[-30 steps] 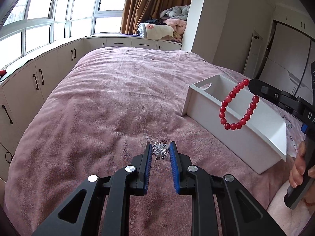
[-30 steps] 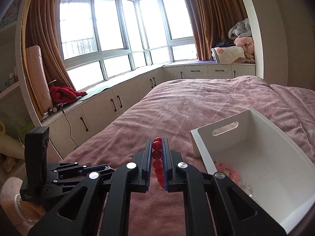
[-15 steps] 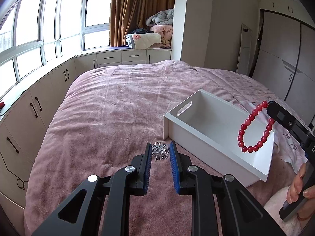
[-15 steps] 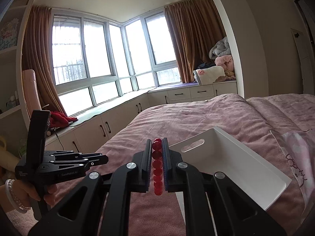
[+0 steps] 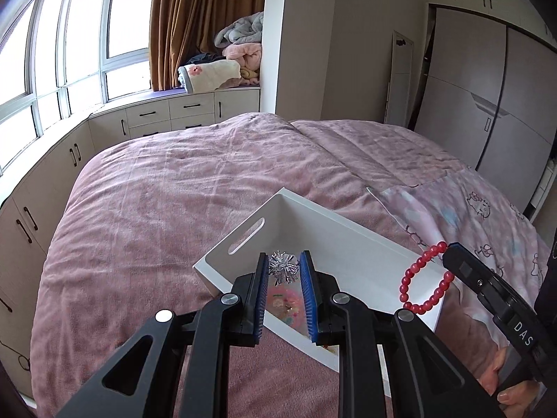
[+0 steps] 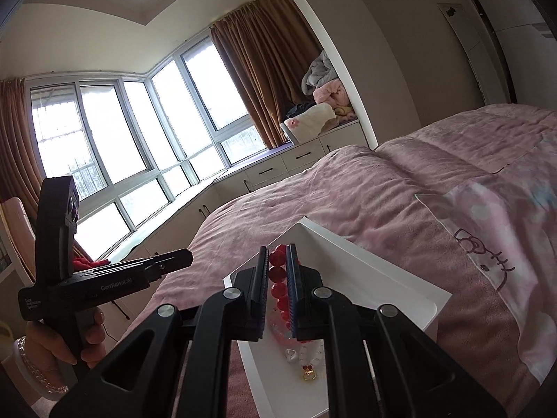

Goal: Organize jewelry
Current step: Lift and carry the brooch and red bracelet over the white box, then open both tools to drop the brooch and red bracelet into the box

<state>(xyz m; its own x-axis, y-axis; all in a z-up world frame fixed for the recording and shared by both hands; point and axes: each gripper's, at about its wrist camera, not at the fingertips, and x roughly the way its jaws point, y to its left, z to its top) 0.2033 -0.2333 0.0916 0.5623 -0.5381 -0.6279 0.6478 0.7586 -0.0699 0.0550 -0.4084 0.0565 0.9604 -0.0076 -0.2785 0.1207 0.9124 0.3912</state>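
Left gripper (image 5: 284,271) clamped narrow on silver spiky ornament (image 5: 284,267), blue pads pressing both sides, held in the air above the near-left corner of white tray (image 5: 351,240). Below it, inside the tray, pink jewelry piece (image 5: 283,304) lying on the floor near the near wall. Slot handle (image 5: 246,236) cut in the tray's left end wall.

Right gripper (image 6: 277,261) pinched almost shut on red bead bracelet (image 6: 277,273), beads stacked between the pads. From the left wrist view, same bracelet (image 5: 425,280) hanging as a loop from the right gripper's tip, over the tray's right end rim. From the right wrist view, clear and pink beaded pieces (image 6: 294,350) plus small gold-and-red charm (image 6: 309,373) lying in the tray beneath the bracelet.

Tray sitting on pink bedspread (image 5: 167,209), toward the near right part of the bed, beside cartoon-print pillow (image 5: 463,209). Person's hand (image 6: 66,341) gripping the left gripper's handle, beaded bracelet on that wrist; fingers of the other hand (image 5: 515,388) on the right handle. Beyond the bed: white cabinets (image 5: 188,111) under bay windows, brown curtain (image 5: 205,17), folded blankets (image 5: 226,59) piled on the window seat, wardrobe doors (image 5: 487,87) at right.
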